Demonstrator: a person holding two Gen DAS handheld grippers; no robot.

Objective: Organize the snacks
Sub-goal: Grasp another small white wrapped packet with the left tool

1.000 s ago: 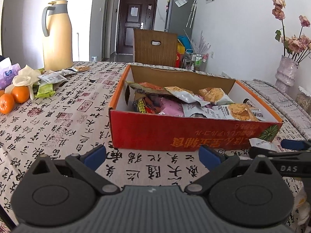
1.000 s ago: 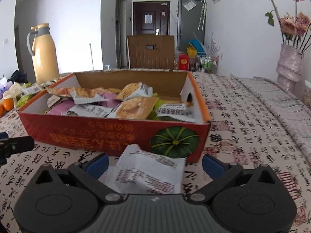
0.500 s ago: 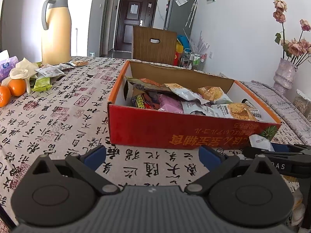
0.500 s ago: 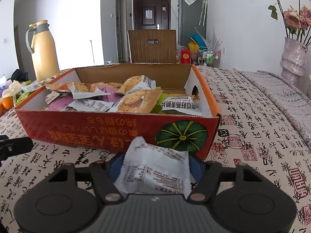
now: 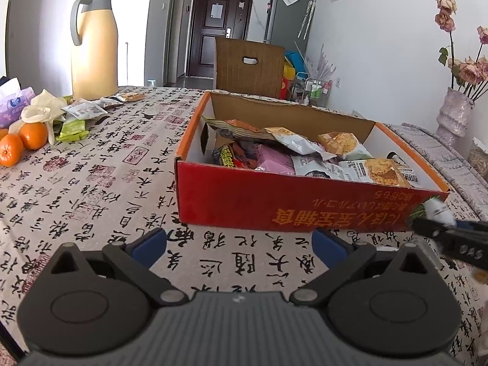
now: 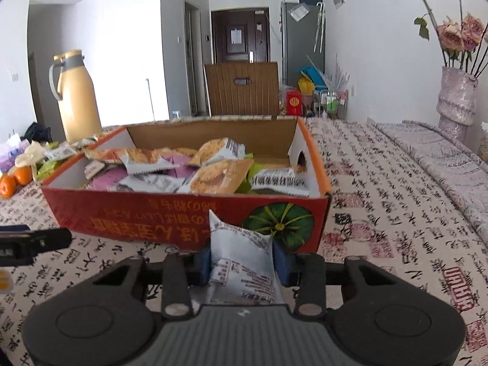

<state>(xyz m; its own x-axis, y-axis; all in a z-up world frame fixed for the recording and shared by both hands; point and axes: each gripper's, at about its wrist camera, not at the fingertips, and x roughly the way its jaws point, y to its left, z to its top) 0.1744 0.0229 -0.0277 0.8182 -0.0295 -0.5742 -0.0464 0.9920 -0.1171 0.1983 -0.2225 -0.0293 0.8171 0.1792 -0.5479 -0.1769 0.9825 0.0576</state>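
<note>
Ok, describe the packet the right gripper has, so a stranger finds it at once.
Find the red cardboard box on the calligraphy tablecloth. Just before its pumpkin picture, the right gripper is closing on a white snack packet. It alone sits outside the box, upright between blue pads.

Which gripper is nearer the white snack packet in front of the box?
Right. The right gripper has the white packet between its closing jaws, pads against its sides. The left gripper is open over bare tablecloth, off to the packet's left.

open left tongs [image 5: 239,244] before snack box [image 5: 305,210]
</note>
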